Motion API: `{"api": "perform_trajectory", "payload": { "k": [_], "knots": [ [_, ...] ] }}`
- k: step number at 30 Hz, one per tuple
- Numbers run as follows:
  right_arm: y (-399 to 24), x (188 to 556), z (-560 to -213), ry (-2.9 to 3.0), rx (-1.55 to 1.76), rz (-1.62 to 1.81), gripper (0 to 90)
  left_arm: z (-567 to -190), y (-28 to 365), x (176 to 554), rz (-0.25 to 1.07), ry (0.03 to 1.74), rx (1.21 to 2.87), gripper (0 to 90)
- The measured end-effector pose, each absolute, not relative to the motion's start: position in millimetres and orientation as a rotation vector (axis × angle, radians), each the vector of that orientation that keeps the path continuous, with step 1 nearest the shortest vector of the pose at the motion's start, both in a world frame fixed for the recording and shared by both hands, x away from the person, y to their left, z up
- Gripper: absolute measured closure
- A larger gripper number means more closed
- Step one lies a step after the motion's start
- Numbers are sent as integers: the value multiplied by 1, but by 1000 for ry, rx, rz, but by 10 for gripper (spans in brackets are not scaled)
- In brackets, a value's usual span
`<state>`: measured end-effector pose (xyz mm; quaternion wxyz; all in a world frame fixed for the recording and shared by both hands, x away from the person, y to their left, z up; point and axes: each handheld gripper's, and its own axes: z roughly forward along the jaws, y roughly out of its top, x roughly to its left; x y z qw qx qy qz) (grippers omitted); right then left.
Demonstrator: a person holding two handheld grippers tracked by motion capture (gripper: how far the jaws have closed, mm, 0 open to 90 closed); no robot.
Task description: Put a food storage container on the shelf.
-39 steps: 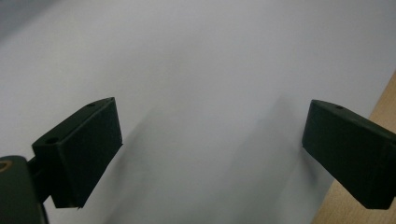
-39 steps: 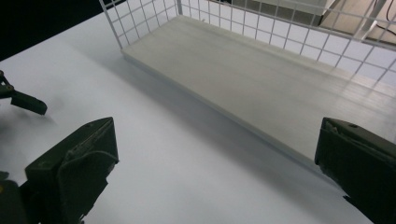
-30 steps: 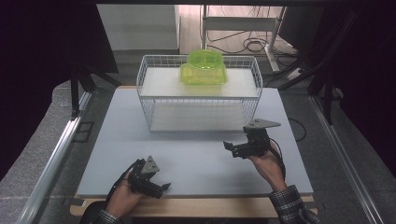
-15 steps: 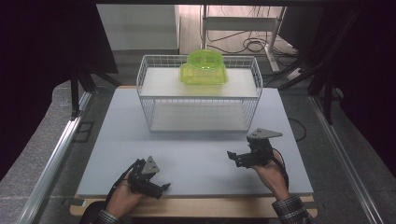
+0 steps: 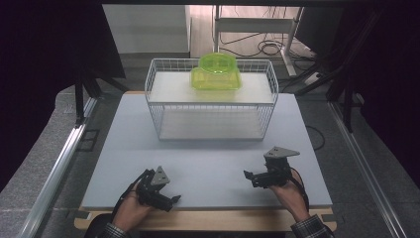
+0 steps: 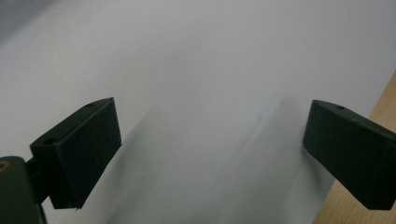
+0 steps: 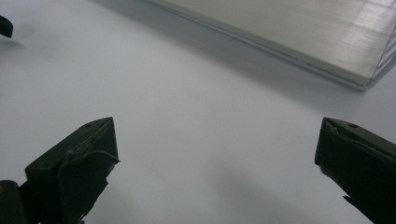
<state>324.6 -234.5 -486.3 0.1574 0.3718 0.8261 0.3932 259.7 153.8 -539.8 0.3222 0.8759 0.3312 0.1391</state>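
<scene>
At the far middle of the tabletop [image 5: 124,148] stands a white wire basket [image 5: 153,106], a rack with a pale shelf across its top level and another near its base. On the upper shelf, a little right of centre, sits a translucent green plastic container [image 5: 216,73], upright, its rim just above the basket's top wire. The space under the upper shelf holds nothing that can be made out.

Nearer, the pale grey tabletop is bare up to its near edge, where a strip of wood shows. At the near left, the left tool [image 5: 171,200] lies low over the surface, held in the person's left hand [image 5: 130,213] and pointing right; in the left gripper view its jaws stand wide apart with only tabletop between them. At the near right, the right tool [image 5: 249,177] is held by the right hand [image 5: 289,194], pointing left, its grey plate on top. Its jaws are likewise spread wide and grip nothing. The two tools are well apart.
</scene>
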Motion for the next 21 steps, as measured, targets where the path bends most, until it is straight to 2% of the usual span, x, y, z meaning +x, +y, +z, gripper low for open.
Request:
{"api": "perform_trajectory", "payload": {
  "k": [21],
  "knots": [
    [-230,320,-516,2453,1088,1000,0,-541,153,260,350,881,2299,39]
  ]
}}
